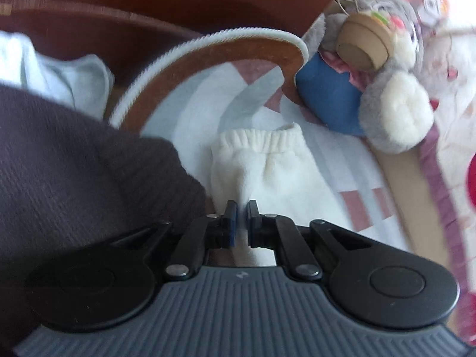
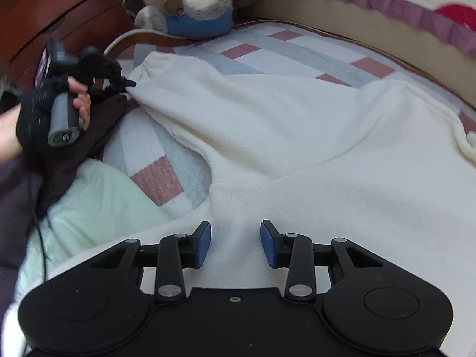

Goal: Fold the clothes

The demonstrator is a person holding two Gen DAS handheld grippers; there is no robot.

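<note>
**A:** Where does the white fleece garment (image 2: 297,136) lie?

**B:** Spread flat on the checked bedspread (image 2: 160,184), body nearest the right gripper (image 2: 235,244), one sleeve running up and away towards the stuffed toy (image 2: 202,9) at the head of the bed.

**A:** And the jaws?

**B:** The left gripper (image 1: 241,220) has its jaws pinched on that sleeve a little short of the ribbed cuff (image 1: 258,139); the right wrist view shows the same pinch from the side. The right jaws stand apart, fleece beneath and between them, pads not pressing it.

**A:** So what does the next move turn on?

**B:** The sleeve's long axis, I'd say. It runs from the toy end back to the body, so the left hand (image 2: 44,110), nearer the toy, would carry the cuff inward along it.
</note>
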